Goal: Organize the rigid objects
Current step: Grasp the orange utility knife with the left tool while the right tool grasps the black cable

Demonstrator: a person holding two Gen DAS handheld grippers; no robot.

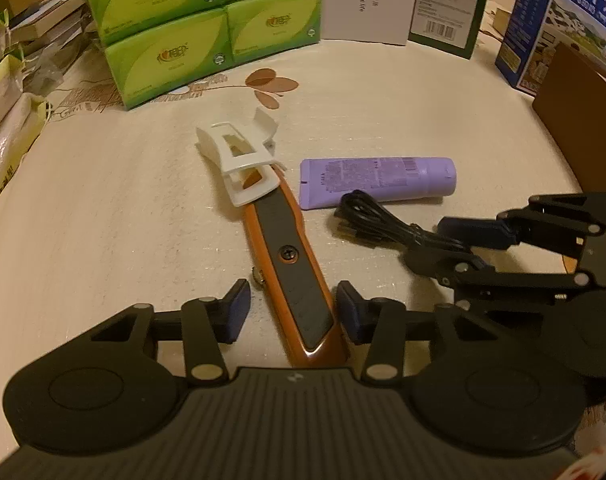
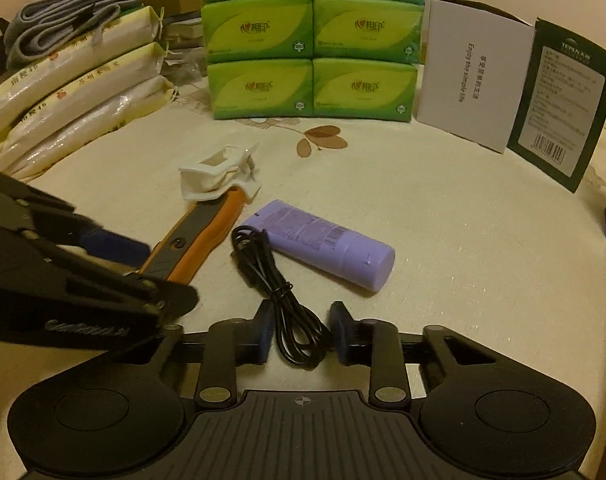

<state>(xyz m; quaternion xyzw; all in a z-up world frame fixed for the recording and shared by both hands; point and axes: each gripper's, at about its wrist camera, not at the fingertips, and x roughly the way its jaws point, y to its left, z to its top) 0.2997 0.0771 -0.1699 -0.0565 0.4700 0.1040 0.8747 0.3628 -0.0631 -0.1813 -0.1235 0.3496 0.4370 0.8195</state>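
An orange and black utility knife (image 1: 293, 268) lies on the cream tablecloth, its near end between the open fingers of my left gripper (image 1: 291, 314). A white hair claw clip (image 1: 239, 160) rests on the knife's far end. A purple tube (image 1: 377, 182) lies to the right, with a coiled black cable (image 1: 387, 222) in front of it. In the right wrist view my right gripper (image 2: 301, 334) is open around the near loop of the cable (image 2: 281, 292); the knife (image 2: 195, 244), clip (image 2: 217, 178) and tube (image 2: 323, 242) lie beyond. Neither gripper is closed on anything.
Stacked green tissue packs (image 2: 311, 40) stand at the back. A white box (image 2: 473, 76) and a dark green box (image 2: 563, 108) stand at the back right. Yellow wrapped packs (image 2: 75, 108) lie at the left. A blue milk carton (image 1: 563, 20) and a brown box (image 1: 579, 100) stand at the right.
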